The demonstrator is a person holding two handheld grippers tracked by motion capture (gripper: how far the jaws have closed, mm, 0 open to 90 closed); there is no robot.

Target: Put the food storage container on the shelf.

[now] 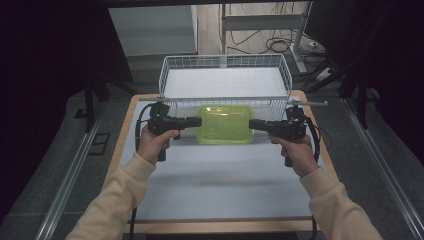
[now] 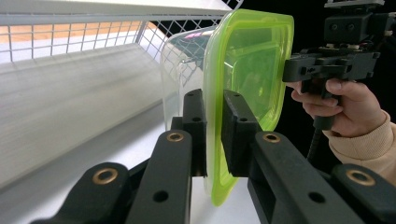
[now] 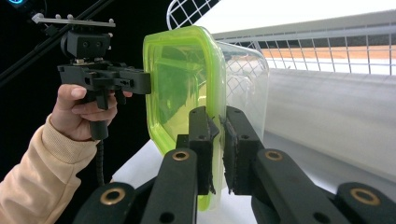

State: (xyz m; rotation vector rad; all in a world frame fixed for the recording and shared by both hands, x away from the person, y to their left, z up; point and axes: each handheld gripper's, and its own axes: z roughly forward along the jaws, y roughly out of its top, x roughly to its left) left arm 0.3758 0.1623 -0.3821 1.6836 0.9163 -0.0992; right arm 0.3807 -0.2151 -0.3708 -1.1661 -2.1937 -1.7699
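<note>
Both claws are pinching the same lime-green lid point(image 1: 224, 123) of a clear plastic container point(image 3: 247, 79), one on each short end. The left gripper point(image 1: 192, 121) is clamping the lid's rim, and the right gripper point(image 1: 256, 123) is doing the same opposite. From the high view the box is sitting just in front of the white wire basket point(image 1: 172, 70), nearly touching its front rail. The gripper views are showing the see-through tub under the lid, which gets lost from above. Plenty of bare table point(image 1: 220, 180) is lying open toward the person.
</note>
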